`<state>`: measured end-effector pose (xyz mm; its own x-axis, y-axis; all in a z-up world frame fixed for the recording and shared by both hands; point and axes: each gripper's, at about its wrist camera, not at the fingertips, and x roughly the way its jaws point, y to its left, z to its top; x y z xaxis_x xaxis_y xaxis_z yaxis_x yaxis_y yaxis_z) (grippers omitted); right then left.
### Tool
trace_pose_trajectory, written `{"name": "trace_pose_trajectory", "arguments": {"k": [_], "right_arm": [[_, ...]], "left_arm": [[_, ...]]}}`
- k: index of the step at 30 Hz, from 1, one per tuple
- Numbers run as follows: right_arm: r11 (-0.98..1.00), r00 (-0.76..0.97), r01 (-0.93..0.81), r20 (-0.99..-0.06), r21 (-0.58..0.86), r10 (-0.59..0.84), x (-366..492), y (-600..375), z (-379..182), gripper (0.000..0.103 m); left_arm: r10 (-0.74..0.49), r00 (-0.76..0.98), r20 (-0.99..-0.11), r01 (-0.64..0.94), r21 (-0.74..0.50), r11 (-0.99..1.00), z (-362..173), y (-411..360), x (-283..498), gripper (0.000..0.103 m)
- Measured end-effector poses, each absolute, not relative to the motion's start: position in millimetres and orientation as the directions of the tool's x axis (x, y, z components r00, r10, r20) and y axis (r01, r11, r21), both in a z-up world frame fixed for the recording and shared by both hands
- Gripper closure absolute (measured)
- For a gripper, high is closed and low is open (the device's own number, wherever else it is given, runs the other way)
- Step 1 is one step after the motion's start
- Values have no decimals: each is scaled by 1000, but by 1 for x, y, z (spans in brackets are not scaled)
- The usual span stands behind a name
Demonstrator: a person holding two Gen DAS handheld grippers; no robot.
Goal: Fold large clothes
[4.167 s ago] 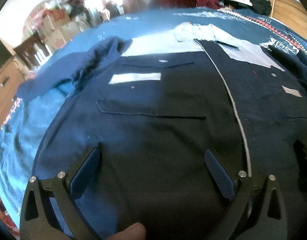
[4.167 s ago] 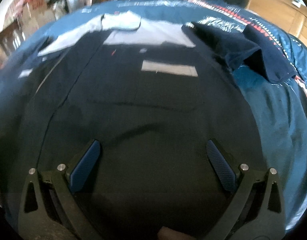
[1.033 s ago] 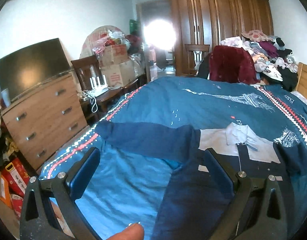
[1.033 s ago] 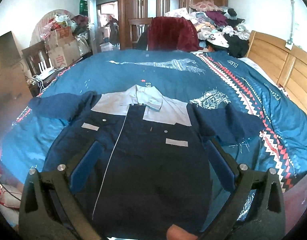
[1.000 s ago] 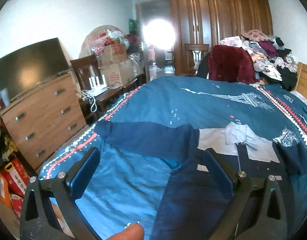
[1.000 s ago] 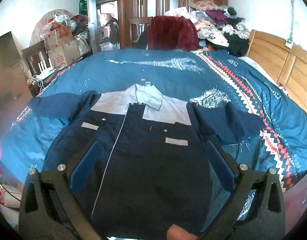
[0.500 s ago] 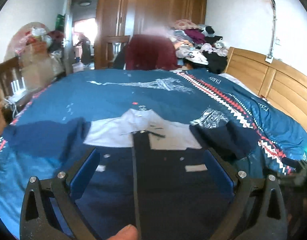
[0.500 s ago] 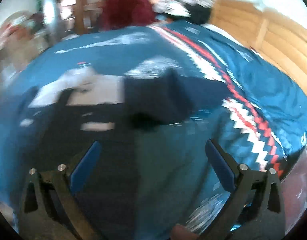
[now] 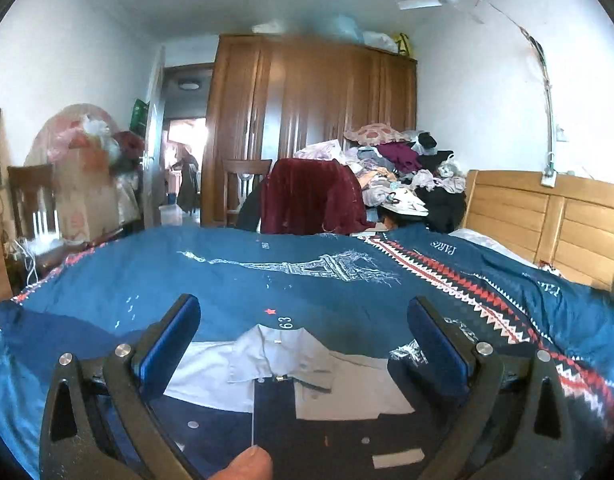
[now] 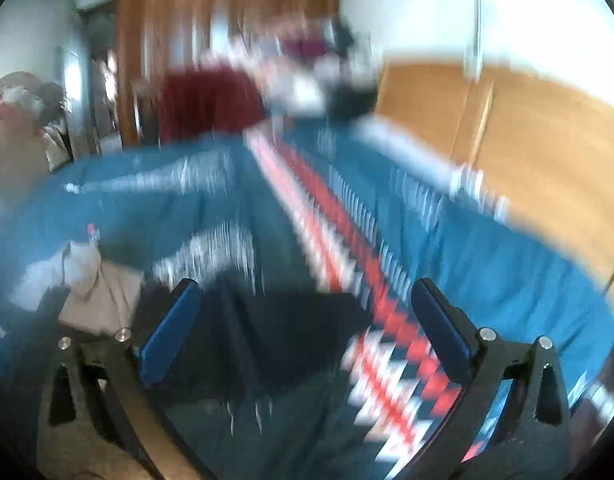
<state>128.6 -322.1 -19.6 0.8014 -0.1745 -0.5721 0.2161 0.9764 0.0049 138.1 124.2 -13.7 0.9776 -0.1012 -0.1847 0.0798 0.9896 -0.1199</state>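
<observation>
Here the navy work shirt [image 9: 275,428] with its pale grey yoke and collar lies spread face-up on the near part of the blue Paris-print bedspread [image 9: 307,276], still unfolded. The left gripper [image 9: 303,344] hangs above the collar with its jaws wide apart and nothing between them; the right gripper [image 10: 303,320], in a badly blurred view, is likewise spread and empty, aimed at the dark right sleeve [image 10: 275,336]. A sound first fold probably means pinching that sleeve near its cuff, lifting only slightly, and laying it flat across the chest so the shoulder line stays straight. Nothing lies on the shirt itself; a heap of clothes [image 9: 395,168], a maroon garment over a chair [image 9: 311,196] and the wooden headboard [image 9: 547,216] all sit well beyond it.
</observation>
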Motion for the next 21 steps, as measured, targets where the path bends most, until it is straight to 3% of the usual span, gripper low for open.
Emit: {"name": "trace_pose_trajectory", "arguments": {"k": [3,7,11,14,21], "right_arm": [[932,768,237,-640,274,-7,155,-377,-61,0],[818,724,292,-673,496,150,192,-430,-97,2],[733,658,399,-729,550,189,215,-457,-132,31],[699,642,418,-733,580,224,219,-465,-148,38],[692,602,457,-767,559,223,227,-473,-175,44]], "left_arm": [[-90,973,-213,67,-110,992,-15,125,153,0],[-81,957,-277,62,-79,995,-25,118,170,0],[-61,941,-332,34,-88,996,-40,122,180,0],[-35,940,-339,9,-79,997,-49,125,184,0],[-58,929,-365,35,-68,997,-59,130,192,0]]}}
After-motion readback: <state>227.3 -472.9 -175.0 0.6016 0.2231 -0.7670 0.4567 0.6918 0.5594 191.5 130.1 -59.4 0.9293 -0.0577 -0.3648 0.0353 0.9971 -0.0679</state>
